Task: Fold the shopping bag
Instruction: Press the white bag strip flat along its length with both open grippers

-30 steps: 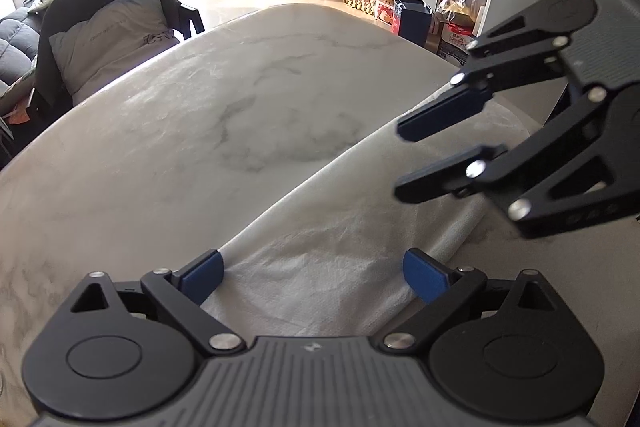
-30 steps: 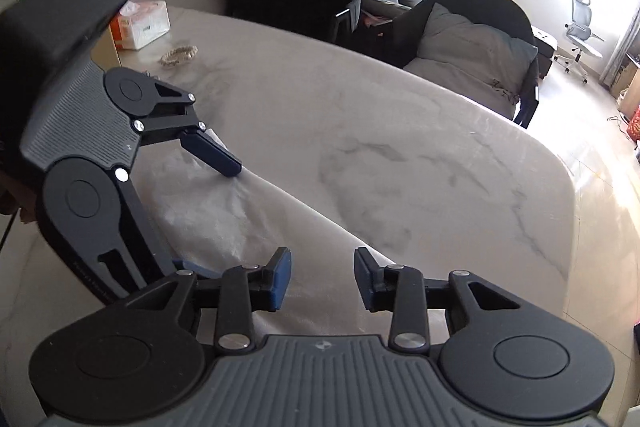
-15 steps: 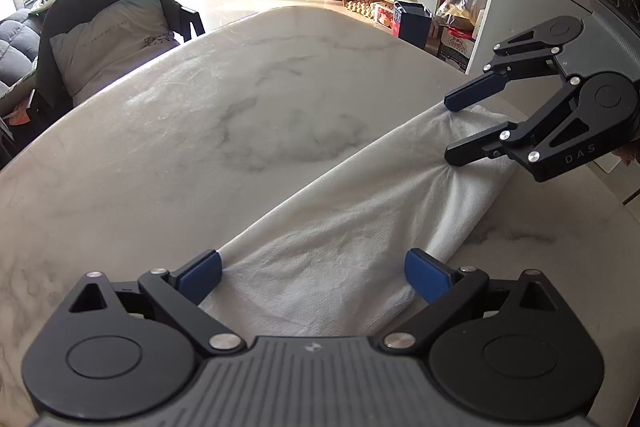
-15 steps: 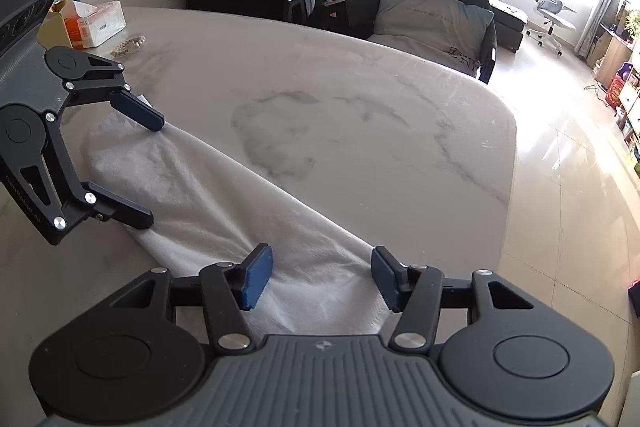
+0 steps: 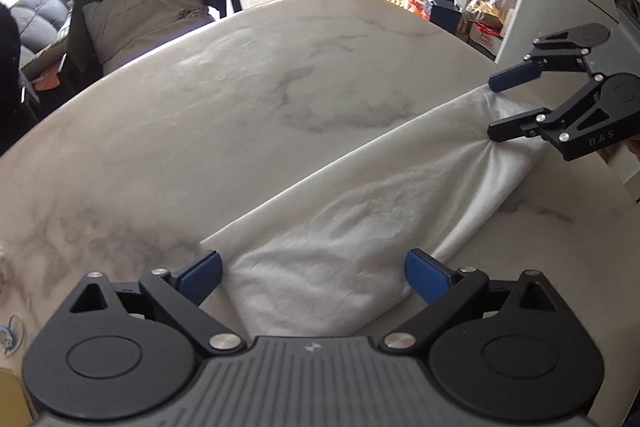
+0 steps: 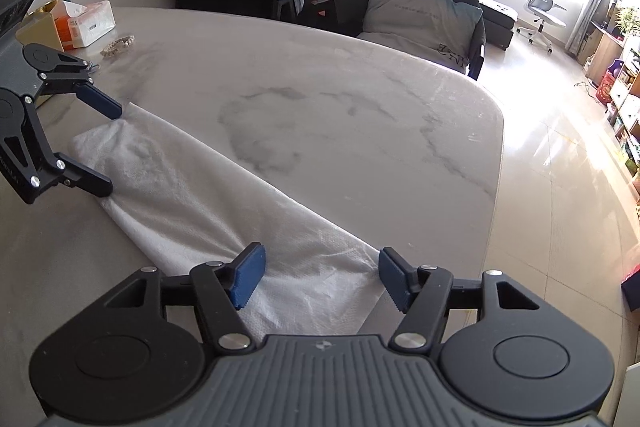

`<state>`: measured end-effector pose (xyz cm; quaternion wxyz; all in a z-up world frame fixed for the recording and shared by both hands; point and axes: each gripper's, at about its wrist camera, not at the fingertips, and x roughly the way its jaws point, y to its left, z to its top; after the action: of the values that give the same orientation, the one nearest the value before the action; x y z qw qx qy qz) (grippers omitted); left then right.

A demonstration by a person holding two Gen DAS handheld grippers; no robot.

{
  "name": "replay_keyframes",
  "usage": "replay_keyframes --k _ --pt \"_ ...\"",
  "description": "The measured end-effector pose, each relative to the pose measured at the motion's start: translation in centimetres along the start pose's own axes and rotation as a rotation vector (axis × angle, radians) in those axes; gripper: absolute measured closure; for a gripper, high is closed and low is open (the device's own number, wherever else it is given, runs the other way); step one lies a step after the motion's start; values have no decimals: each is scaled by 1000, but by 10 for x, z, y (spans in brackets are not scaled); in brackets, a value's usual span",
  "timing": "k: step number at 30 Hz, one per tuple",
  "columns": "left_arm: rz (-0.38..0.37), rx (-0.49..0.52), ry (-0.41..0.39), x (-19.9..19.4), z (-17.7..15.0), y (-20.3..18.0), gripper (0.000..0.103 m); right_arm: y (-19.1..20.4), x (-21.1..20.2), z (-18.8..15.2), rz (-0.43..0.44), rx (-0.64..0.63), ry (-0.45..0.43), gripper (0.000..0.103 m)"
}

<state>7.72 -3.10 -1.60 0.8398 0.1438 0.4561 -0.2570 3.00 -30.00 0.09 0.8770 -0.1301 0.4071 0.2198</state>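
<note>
A white shopping bag [image 5: 360, 211], folded into a long narrow strip, lies flat across the marble table [image 5: 200, 115]. My left gripper [image 5: 312, 267] stands open over one end of the strip, its blue pads on either side of the cloth and clear of it. At the far end my right gripper [image 5: 496, 107] straddles the bag's tip, where the fabric is puckered beside the lower finger. In the right wrist view the right gripper [image 6: 320, 263] has its jaws opening, with the bag [image 6: 200, 195] between the pads but not pinched. The left gripper [image 6: 109, 150] is at the strip's other end.
A tissue box [image 6: 86, 23], a gold box [image 6: 40, 27] and a beaded bracelet [image 6: 118, 45] sit at the table's far corner. A dark chair with a grey cushion [image 5: 140, 15] stands at the table's far side. The table's rounded edge [image 6: 496, 163] drops to the floor.
The two grippers have drawn apart along the bag, and the strip now lies stretched out long. The right gripper's jaws have widened.
</note>
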Motion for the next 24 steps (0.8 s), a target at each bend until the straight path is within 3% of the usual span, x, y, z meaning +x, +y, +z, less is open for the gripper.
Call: replay_keyframes --k 8,16,19,24 --pt "81 -44 28 -14 -12 13 6 0 1 3 3 -20 8 38" --pt "250 -92 112 -27 -12 22 9 1 2 4 2 -34 11 38" --pt "338 10 107 -36 -6 6 22 1 2 5 3 -34 16 38" --pt "263 381 -72 -60 6 -60 21 0 3 8 11 -28 32 38"
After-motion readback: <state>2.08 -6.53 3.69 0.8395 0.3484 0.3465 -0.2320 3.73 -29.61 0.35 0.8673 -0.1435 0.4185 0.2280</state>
